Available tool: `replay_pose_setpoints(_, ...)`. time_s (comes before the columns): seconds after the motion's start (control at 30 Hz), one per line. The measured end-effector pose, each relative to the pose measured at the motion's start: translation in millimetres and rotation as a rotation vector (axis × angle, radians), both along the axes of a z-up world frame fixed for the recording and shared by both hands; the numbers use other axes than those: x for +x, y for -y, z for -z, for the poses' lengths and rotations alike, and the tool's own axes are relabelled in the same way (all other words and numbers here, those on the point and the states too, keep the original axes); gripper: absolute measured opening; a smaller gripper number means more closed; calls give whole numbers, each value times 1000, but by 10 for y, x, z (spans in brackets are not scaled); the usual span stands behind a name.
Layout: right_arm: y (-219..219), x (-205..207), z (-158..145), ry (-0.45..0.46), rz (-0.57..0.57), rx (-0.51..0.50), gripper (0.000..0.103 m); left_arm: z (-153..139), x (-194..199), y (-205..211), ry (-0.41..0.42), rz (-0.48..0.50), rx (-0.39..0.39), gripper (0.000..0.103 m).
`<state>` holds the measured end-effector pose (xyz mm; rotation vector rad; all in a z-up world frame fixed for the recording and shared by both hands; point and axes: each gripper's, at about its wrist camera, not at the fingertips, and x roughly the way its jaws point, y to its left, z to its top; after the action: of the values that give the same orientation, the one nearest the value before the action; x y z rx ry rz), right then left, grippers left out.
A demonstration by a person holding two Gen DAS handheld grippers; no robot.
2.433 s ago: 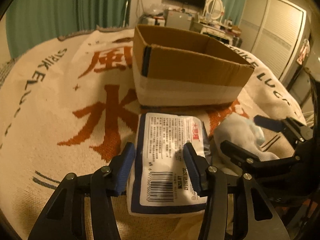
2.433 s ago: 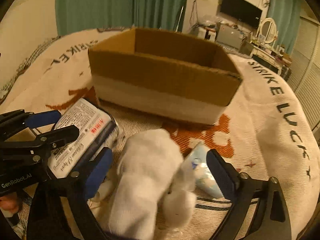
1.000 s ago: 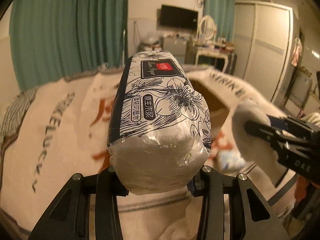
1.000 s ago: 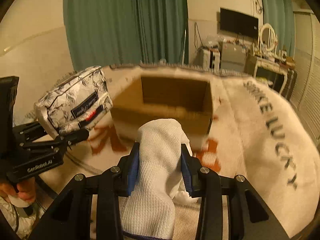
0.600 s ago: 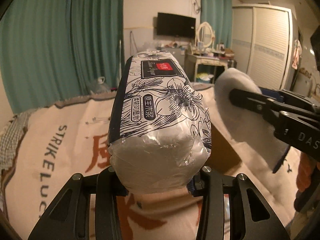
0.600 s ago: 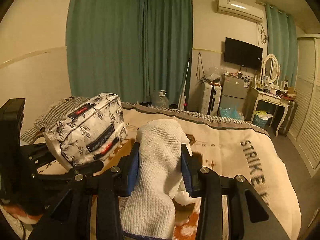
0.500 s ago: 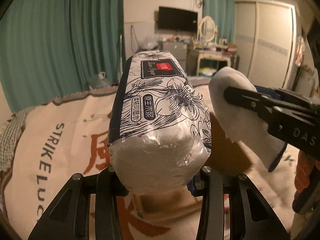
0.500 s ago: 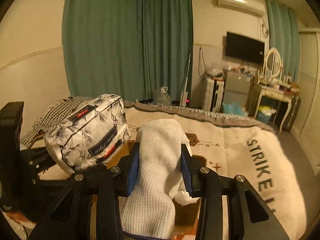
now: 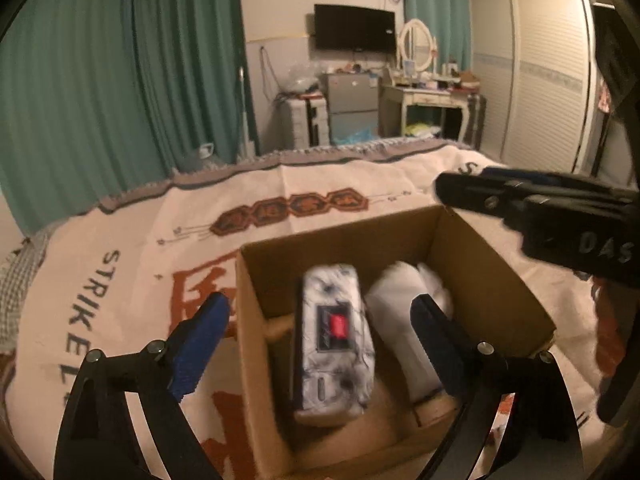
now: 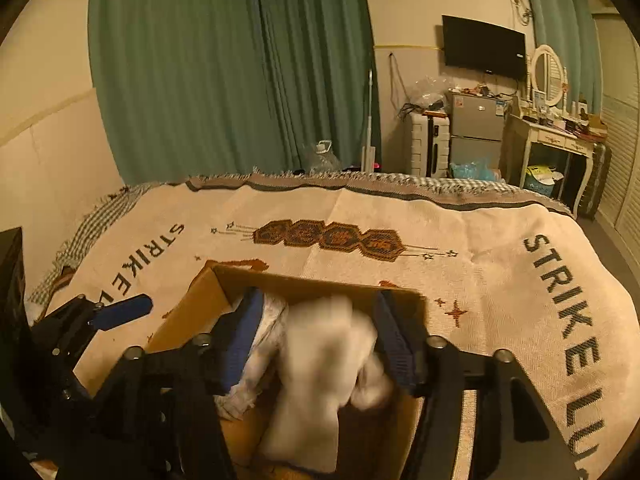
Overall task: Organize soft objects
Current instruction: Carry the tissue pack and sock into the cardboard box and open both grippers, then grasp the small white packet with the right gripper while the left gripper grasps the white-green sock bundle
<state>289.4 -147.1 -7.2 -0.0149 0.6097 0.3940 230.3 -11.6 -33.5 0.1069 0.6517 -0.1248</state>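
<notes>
Left wrist view: the left gripper [image 9: 320,312] has just been opening and its blue-padded jaws stand wide apart, gripping nothing. Below and between them, the floral-printed plastic tissue pack [image 9: 335,344] lies in the open brown cardboard box [image 9: 492,280], let go there for sorting, with the white knitted sock [image 9: 404,312] just right of it.

Right wrist view: the right gripper [image 10: 316,336] has just been opening too; the sock [image 10: 320,364], blurred, sits between its parted jaws, seemingly dropping clear into the box [image 10: 192,308].
</notes>
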Motion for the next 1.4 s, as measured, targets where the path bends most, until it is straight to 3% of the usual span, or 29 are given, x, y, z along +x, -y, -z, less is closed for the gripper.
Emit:
replay_pose_setpoints(0.17, 93, -342, -344, 51, 12, -11, 59, -298, -188, -80, 23, -5, -42, 93)
replay_pose_setpoints(0.3, 176, -830, -815, 110, 40, -49, 62, -737, -564, -102, 100, -11, -58, 93)
replay_pose_setpoints(0.37, 242, -1067, -1018, 132, 45, -49, 68, -926, -767, -141, 129, -7, -81, 93)
replay_pose_setpoints(0.43, 316, -1369, -1220, 152, 59, -56, 83, -1087, -980, -206, 159, -6, -97, 94)
replay_pose_setpoints(0.53, 368, -1853, -1419, 184, 82, -73, 97, -1227, -1342, -286, 197, -19, -101, 94)
replay_pose_setpoints(0.63, 376, -2270, -1448, 185, 97, -107, 99, -1203, -1671, -338, 203, -20, -97, 94)
replay_pose_setpoints(0.77, 417, -2687, -1251, 144, 97, -106, 99, -939, -1990, -377, 187, -57, -61, 94)
replay_pose_setpoints(0.9, 441, -2970, -835, 76, 85, -55, 99, -556, -2178, -394, 141, -87, -55, 94)
replay_pose_setpoints(1.03, 379, -3056, -249, 34, 110, -81, 99, -79, -2214, -360, 52, -102, -101, 94)
replay_pose_setpoints(1.17, 303, -2936, 420, -73, 112, -137, 99, 368, -2137, -257, -53, -108, -106, 94)
replay_pose_setpoints(1.4, 209, -2724, 1234, -261, 71, -156, 73, 709, -2077, -263, -130, -138, -108, 94)
